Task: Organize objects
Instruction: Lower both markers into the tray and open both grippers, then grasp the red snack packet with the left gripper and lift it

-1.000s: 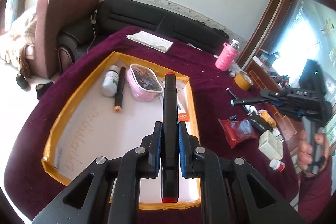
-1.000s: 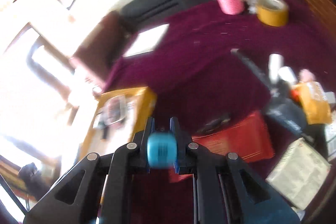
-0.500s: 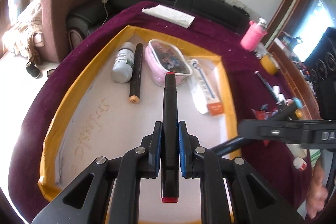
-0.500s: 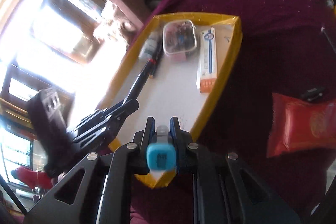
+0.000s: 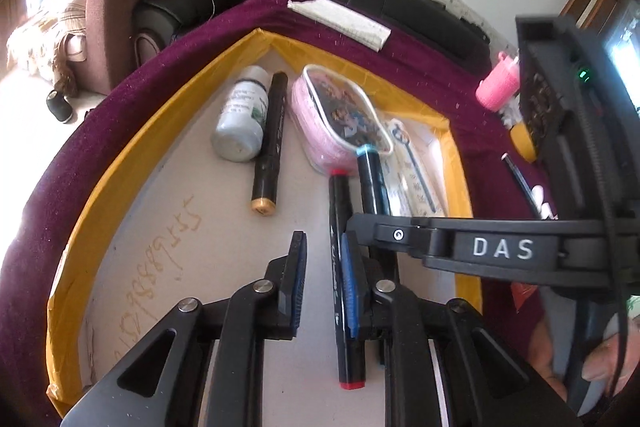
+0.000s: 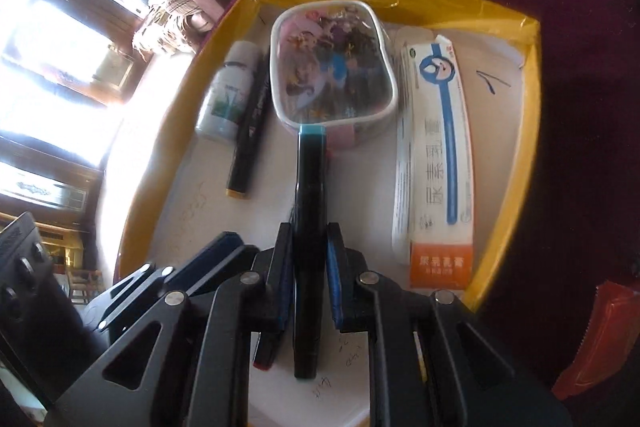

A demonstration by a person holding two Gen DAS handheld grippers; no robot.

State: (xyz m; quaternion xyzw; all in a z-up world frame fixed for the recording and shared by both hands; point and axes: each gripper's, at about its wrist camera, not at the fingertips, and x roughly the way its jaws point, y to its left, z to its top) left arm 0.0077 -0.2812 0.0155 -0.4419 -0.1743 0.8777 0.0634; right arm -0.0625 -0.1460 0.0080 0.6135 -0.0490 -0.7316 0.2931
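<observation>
A yellow-rimmed tray lies on a purple cloth. My left gripper points down into it and its jaws are opening. A black red-capped marker lies between them on the tray floor, against the right pad, with a gap to the left pad. My right gripper is shut on a black blue-capped marker, whose far end nearly touches a pink pouch. Both grippers sit side by side, and the right gripper's body crosses the left wrist view.
The tray also holds a white bottle, a gold-capped black marker and a long white and blue box. Outside it are a paper pad, a pink bottle, a tape roll and a red packet.
The left jaws have parted from the red-capped marker, which now rests on the tray floor. The right gripper has swung in over the tray and come down beside the left, still holding the blue-capped marker.
</observation>
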